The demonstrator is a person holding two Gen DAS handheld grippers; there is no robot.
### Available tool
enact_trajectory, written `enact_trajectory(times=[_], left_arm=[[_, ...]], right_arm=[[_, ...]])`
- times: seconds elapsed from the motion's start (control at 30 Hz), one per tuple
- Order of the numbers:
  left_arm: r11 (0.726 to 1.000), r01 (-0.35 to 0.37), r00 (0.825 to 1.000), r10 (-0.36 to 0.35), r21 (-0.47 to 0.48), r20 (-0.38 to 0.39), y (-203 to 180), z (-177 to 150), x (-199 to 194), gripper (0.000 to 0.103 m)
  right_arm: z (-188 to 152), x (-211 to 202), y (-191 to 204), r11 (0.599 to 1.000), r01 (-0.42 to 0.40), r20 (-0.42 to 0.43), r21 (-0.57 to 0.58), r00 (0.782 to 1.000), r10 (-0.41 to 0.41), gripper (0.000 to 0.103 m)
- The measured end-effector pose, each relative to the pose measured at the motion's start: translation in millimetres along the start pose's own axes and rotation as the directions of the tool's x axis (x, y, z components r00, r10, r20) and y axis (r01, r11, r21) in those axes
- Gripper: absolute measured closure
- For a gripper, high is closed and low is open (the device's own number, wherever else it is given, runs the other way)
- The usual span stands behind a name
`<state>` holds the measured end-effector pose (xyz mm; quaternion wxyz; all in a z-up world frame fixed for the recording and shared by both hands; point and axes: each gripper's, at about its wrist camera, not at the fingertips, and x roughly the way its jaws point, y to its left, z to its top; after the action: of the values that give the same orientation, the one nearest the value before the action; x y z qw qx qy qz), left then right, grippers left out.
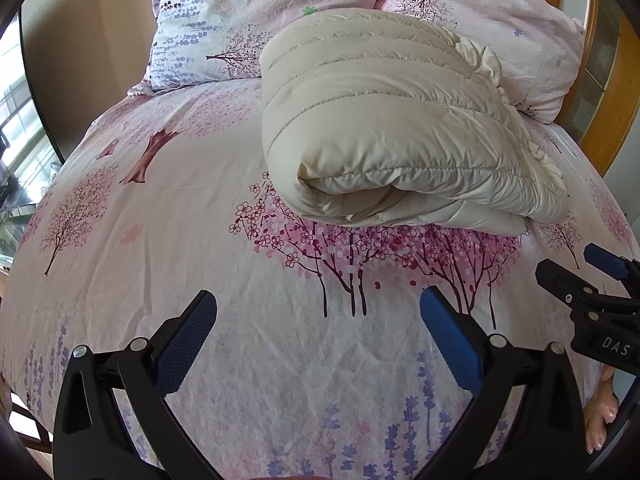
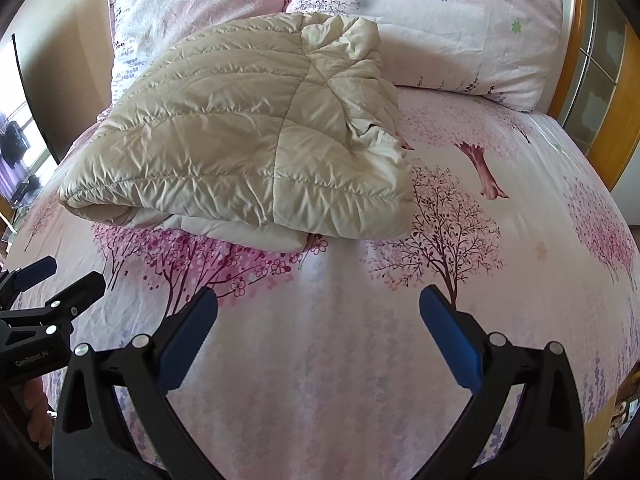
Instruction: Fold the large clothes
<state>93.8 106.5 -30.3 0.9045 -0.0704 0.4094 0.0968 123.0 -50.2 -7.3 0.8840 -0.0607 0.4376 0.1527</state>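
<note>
Bed (image 1: 200, 220) w/ pink tree-print sheet fills most of both views; sheet lies flat w/ light creases. Wooden headboard (image 1: 612, 112) stands at the far right.

Two pillows at the head end, same floral print: left pillow (image 1: 248, 20) and right pillow (image 1: 500, 20), touching each other at a pink seam.

Cream quilted coat (image 1: 380, 132), the task item, lies folded into a thick bundle at mid-bed. Its far edge rests against the pillows. Rolled fold edge faces the grippers in the left wrist view; a ruffled trim runs along its right side. In the right wrist view the same coat (image 2: 240, 140) shows a flat quilted top panel w/ a bunched part at the far end.

Left gripper (image 1: 318, 336): blue-padded fingers spread wide apart, holding nothing, above bare sheet, near the coat but not touching.

Right gripper (image 2: 318, 336): fingers likewise wide apart, holding nothing, above bare sheet, clear of the coat. Each gripper shows at the edge of the other's view, approx. side by side.
</note>
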Motion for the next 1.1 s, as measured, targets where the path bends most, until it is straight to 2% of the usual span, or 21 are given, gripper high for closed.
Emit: enact_trajectory(times=[1.1], left_arm=[[1.000,-0.003,1.000,0.003,0.001,-0.005,3.0,-1.5,4.2,0.001]], right_arm=[[-2.0,3.7,0.4,1.000,-0.005,-0.008,0.002,1.000,0.005,0.002]])
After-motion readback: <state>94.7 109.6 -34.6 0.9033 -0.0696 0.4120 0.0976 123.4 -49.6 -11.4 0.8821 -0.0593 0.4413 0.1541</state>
